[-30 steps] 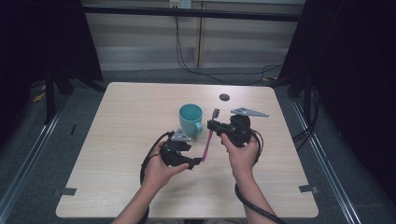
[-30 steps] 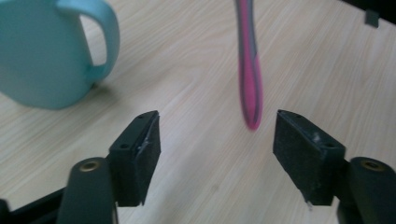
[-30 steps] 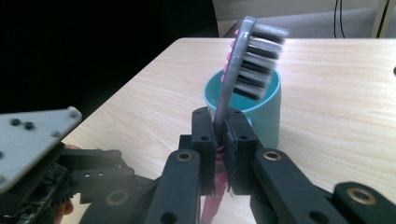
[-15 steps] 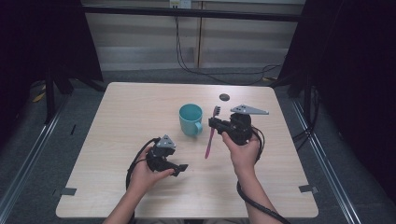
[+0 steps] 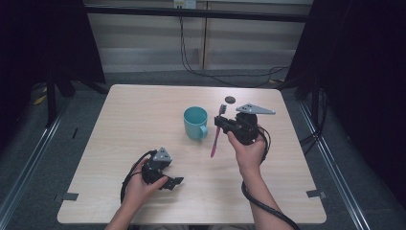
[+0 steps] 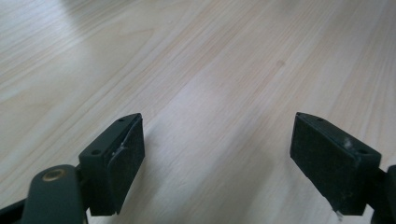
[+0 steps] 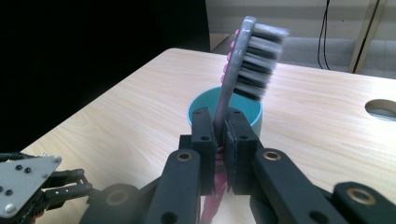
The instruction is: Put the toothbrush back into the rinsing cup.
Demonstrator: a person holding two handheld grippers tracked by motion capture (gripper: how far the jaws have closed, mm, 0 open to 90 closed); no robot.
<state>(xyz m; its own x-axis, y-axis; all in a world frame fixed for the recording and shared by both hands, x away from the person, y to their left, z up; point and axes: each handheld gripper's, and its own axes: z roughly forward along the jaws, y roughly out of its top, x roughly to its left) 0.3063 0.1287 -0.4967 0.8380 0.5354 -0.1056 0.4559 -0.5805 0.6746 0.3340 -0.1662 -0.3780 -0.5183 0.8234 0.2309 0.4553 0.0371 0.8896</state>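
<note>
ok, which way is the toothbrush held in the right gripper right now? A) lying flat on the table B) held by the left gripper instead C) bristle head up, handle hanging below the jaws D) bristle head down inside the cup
C: the right gripper clamps the toothbrush at its neck, bristles up in front of the cup, pink handle hanging below.

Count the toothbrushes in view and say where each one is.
1. The pink toothbrush is clamped upright in the right tongs, beside the teal mug. None seems hidden.

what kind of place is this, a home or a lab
Most likely a lab recording rig, not a home: a bare wooden table ringed by black curtains, cables along the back wall, and a hand-held right gripper clamping a toothbrush.
</note>
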